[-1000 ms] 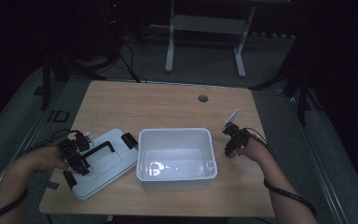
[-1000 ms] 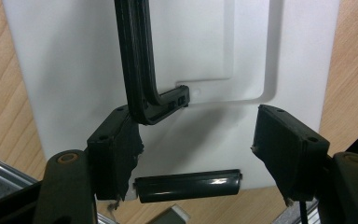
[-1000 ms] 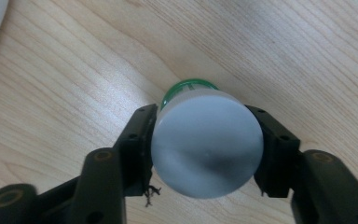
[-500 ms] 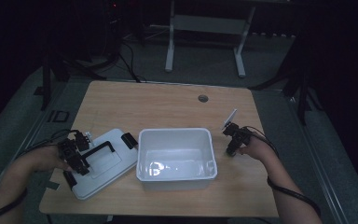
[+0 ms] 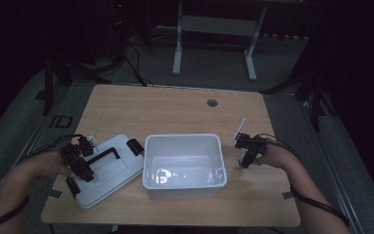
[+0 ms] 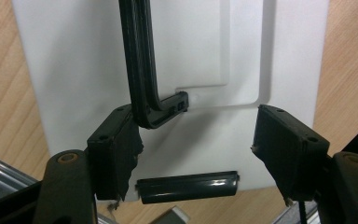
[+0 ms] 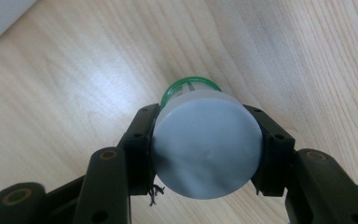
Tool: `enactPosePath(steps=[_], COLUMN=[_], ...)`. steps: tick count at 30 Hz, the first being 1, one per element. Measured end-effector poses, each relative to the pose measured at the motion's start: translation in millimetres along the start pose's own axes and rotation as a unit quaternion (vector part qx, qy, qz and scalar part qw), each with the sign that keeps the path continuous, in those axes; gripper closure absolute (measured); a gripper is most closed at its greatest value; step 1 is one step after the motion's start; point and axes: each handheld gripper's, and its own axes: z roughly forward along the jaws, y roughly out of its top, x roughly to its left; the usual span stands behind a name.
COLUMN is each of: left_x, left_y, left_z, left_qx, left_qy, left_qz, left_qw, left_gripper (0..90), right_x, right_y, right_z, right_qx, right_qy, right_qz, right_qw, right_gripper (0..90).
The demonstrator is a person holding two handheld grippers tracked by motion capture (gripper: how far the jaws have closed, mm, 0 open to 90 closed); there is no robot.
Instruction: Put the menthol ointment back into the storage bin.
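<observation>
One light wooden tabletop [image 5: 175, 109]. One empty white rectangular plastic bin [image 5: 184, 163] at its centre. One flat white plastic lid with black handle and clips [image 5: 108, 168] left of the bin. One small grey-capped, green-rimmed round container [image 7: 205, 140], right of the bin; no legible writing. Left gripper [image 6: 196, 149]: jaws part-open over the lid, gripping nothing. Right gripper [image 7: 207, 147]: jaws clamped on the container.

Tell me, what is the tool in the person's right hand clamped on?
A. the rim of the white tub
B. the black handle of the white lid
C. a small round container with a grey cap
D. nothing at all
C: in the right gripper view the right tool has both pads pressed on the sides of a small round container with a grey cap and green rim.
</observation>
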Motion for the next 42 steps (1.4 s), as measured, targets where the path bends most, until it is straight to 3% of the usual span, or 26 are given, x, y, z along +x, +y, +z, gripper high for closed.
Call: enactPosePath(steps=[3, 5, 6, 8, 12, 16, 20, 26, 28, 31, 34, 42], left_x=[-0.2, -0.2, -0.1, -0.3, -0.3, -0.6, -1.3, -1.9, -1.8, -1.9, -2.8, -3.7], left_y=[-0.4, -0.4, -1.4, -1.7, -1.9, -1.4, -1.9, -3.6, -3.5, -3.2, -3.1, -3.3], left_z=[-0.8, -0.8, 0.0, 0.9, 3.3, 4.5, 3.4, 3.0, 3.2, 3.1, 3.1, 2.2], left_qx=[0.002, 0.002, 0.006, 0.006, 0.007, 0.008, 0.004, 0.001, 0.002, 0.001, 0.004, 0.012], left_qy=[0.003, 0.003, 0.005, 0.004, 0.003, 0.002, 0.003, 0.003, 0.002, 0.003, 0.003, 0.009], left_qz=[-0.001, -0.001, -0.003, -0.001, -0.002, -0.001, 0.000, 0.000, 0.001, 0.000, 0.000, 0.001], left_qw=[1.0000, 1.0000, 1.0000, 1.0000, 1.0000, 1.0000, 1.0000, 1.0000, 1.0000, 1.0000, 1.0000, 0.9999], left_gripper=[31.4, 31.4, 31.4, 31.4, 31.4, 31.4, 31.4, 31.4, 31.4, 31.4, 31.4, 31.4], right_x=[5.3, 6.7, 10.1, 12.7, 19.7, 24.6, 31.4, 46.4, 51.5, 60.3, 65.4, 73.8], right_y=[-3.4, -4.4, -8.1, -10.9, -16.0, -19.2, -21.6, -25.5, -26.9, -27.9, -28.1, -25.4], right_z=[-3.8, -4.9, -7.0, -8.7, -13.3, -19.6, -26.5, -42.3, -49.2, -59.5, -69.4, -97.9], right_qx=[0.000, 0.002, -0.001, -0.006, -0.008, -0.001, 0.012, 0.006, -0.002, 0.008, 0.008, -0.005], right_qy=[0.007, 0.009, 0.018, 0.026, 0.013, -0.003, -0.010, -0.009, -0.002, -0.005, -0.002, -0.013], right_qz=[-0.028, -0.034, -0.055, -0.068, -0.106, -0.127, -0.146, -0.182, -0.188, -0.197, -0.192, -0.199], right_qw=[0.9996, 0.9994, 0.9983, 0.9973, 0.9943, 0.9919, 0.9892, 0.9833, 0.9821, 0.9803, 0.9813, 0.9800], right_gripper=[49.9, 49.9, 49.9, 49.9, 49.9, 49.9, 49.9, 49.9, 50.0, 50.0, 50.0, 50.0])
